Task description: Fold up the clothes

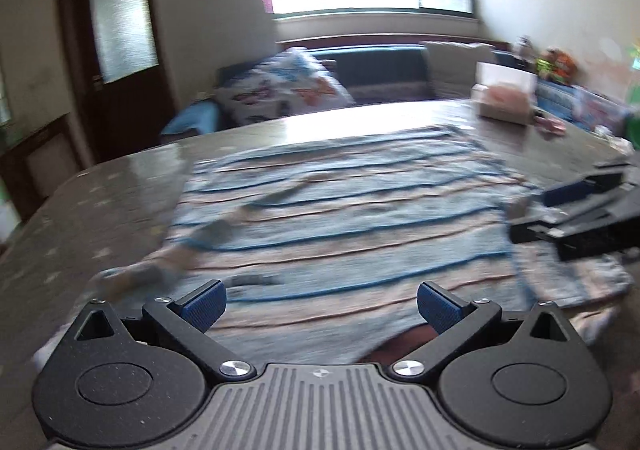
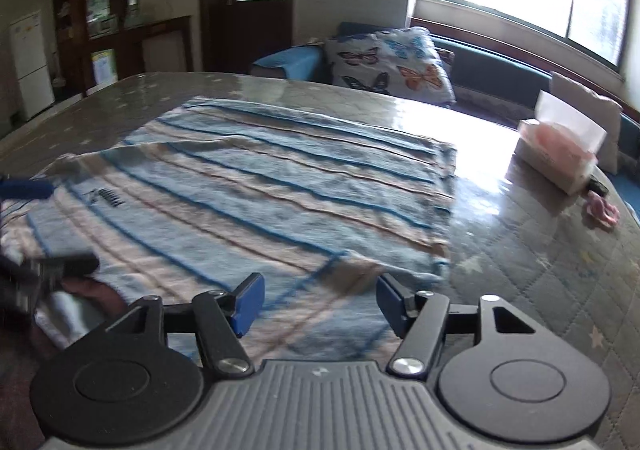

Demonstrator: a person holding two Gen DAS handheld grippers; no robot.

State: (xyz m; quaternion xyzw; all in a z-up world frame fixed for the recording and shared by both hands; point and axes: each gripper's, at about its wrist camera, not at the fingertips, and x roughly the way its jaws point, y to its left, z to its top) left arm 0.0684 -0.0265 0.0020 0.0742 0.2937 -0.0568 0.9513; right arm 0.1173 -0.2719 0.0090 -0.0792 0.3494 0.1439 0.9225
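Nearby, tissue box (image 2: 560, 158) holds tissues.

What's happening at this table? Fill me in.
A person with a handheld gripper in each hand is working on folding a striped shirt spread flat on the quilted table. The left gripper and the right gripper are both open above the shirt's near edge, gripping nothing. The frames are blurred. A tissue box sits farther back on the table, clear of the shirt.
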